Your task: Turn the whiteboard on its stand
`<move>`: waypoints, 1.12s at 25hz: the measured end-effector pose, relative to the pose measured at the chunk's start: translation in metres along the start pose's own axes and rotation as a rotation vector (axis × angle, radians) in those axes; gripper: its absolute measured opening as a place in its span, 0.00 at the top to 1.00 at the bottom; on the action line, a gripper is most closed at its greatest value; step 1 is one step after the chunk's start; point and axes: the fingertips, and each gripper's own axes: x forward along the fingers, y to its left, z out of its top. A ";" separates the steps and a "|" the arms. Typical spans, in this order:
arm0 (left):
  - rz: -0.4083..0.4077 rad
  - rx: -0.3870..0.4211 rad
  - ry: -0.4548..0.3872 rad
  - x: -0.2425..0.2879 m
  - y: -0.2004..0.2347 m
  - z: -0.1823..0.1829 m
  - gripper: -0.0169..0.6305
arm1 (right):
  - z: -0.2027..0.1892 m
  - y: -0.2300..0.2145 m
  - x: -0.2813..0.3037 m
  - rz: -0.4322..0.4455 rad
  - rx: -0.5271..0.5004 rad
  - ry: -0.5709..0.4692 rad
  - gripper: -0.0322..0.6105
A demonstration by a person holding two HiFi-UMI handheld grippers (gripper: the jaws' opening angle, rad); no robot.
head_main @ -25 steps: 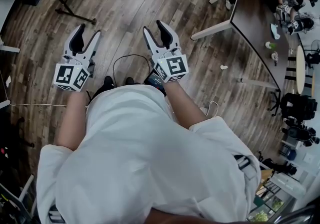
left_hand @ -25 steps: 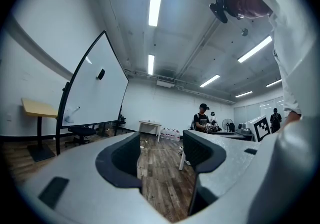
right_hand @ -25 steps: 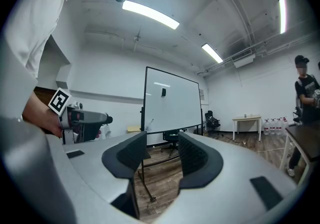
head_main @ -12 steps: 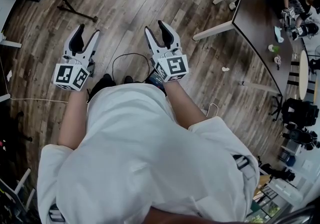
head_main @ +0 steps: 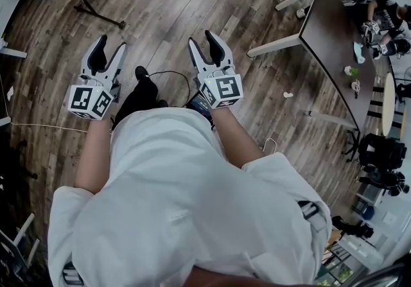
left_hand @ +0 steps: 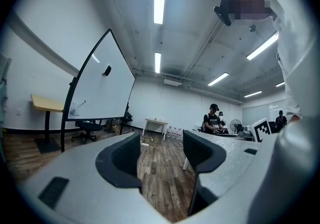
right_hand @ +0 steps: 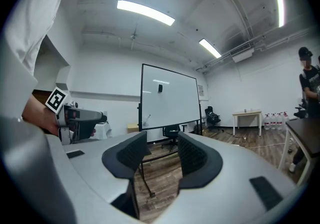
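The whiteboard (right_hand: 167, 97) stands upright on its black wheeled stand across the room, seen straight ahead in the right gripper view. In the left gripper view the whiteboard (left_hand: 102, 85) appears at an angle on the left. In the head view only the stand's black leg (head_main: 90, 9) shows at the top left. My left gripper (head_main: 107, 53) and right gripper (head_main: 203, 43) are held out in front of my body over the wood floor, both open with nothing between their fingers. Both are well short of the board.
A dark table (head_main: 334, 42) with a seated person (head_main: 385, 13) is at the right. A black cable (head_main: 170, 74) loops on the floor by my shoe (head_main: 142, 83). A yellow desk (left_hand: 47, 102), an office chair (left_hand: 90, 128) and a white table (left_hand: 156, 123) stand beyond.
My black shoe has swung forward between the grippers as I step ahead. The floor and table have slid slightly in view. Both grippers stay open and level.
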 end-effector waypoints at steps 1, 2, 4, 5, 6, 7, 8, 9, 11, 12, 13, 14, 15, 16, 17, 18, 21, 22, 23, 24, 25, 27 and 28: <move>0.003 -0.005 -0.001 0.004 0.004 -0.001 0.55 | -0.001 -0.002 0.005 0.003 -0.001 0.001 0.68; 0.005 -0.011 -0.003 0.008 0.008 -0.002 0.55 | -0.001 -0.003 0.010 0.006 -0.002 0.003 0.68; 0.010 -0.018 -0.008 0.019 0.018 -0.001 0.55 | -0.002 -0.008 0.023 0.012 -0.006 0.007 0.68; 0.012 -0.019 -0.011 0.024 0.023 0.000 0.55 | -0.002 -0.010 0.030 0.015 -0.009 0.010 0.68; 0.014 -0.017 -0.014 0.030 0.029 0.001 0.55 | -0.002 -0.013 0.038 0.018 -0.013 0.012 0.68; 0.016 -0.014 -0.015 0.035 0.036 0.002 0.55 | -0.003 -0.015 0.047 0.021 -0.016 0.013 0.68; 0.018 -0.010 -0.016 0.040 0.044 0.002 0.55 | -0.003 -0.017 0.057 0.025 -0.019 0.014 0.68; 0.022 -0.008 -0.015 0.046 0.052 0.002 0.55 | -0.003 -0.019 0.068 0.028 -0.019 0.014 0.68; 0.035 -0.021 -0.016 0.057 0.073 0.003 0.55 | -0.004 -0.023 0.091 0.035 -0.017 0.019 0.68; 0.044 -0.032 -0.018 0.062 0.083 0.004 0.55 | -0.004 -0.025 0.102 0.040 -0.017 0.025 0.68; 0.051 -0.040 -0.020 0.068 0.094 0.007 0.55 | -0.002 -0.028 0.114 0.044 -0.019 0.029 0.68; 0.054 -0.043 -0.023 0.076 0.105 0.010 0.55 | 0.001 -0.031 0.128 0.047 -0.024 0.029 0.68; 0.055 -0.042 -0.025 0.084 0.116 0.014 0.55 | 0.005 -0.034 0.142 0.048 -0.031 0.025 0.68; 0.056 -0.042 -0.027 0.092 0.127 0.018 0.55 | 0.010 -0.038 0.155 0.047 -0.037 0.021 0.68; 0.058 -0.043 -0.028 0.099 0.138 0.021 0.55 | 0.013 -0.041 0.168 0.045 -0.043 0.019 0.68; 0.059 -0.044 -0.030 0.107 0.149 0.024 0.55 | 0.015 -0.045 0.180 0.042 -0.047 0.019 0.68; 0.058 -0.034 -0.045 0.136 0.184 0.034 0.55 | 0.020 -0.062 0.221 0.027 -0.056 0.017 0.68; 0.061 -0.033 -0.047 0.145 0.193 0.036 0.55 | 0.020 -0.067 0.233 0.024 -0.057 0.019 0.68; 0.065 -0.037 -0.046 0.152 0.200 0.037 0.55 | 0.020 -0.072 0.242 0.022 -0.059 0.025 0.68; 0.066 -0.043 -0.043 0.159 0.207 0.037 0.55 | 0.021 -0.076 0.251 0.021 -0.062 0.032 0.68; 0.065 -0.048 -0.040 0.167 0.215 0.038 0.55 | 0.022 -0.080 0.262 0.020 -0.066 0.036 0.68; 0.060 -0.049 -0.041 0.181 0.234 0.042 0.55 | 0.027 -0.085 0.289 0.020 -0.073 0.032 0.68; 0.059 -0.045 -0.042 0.186 0.244 0.044 0.55 | 0.029 -0.085 0.303 0.023 -0.077 0.027 0.68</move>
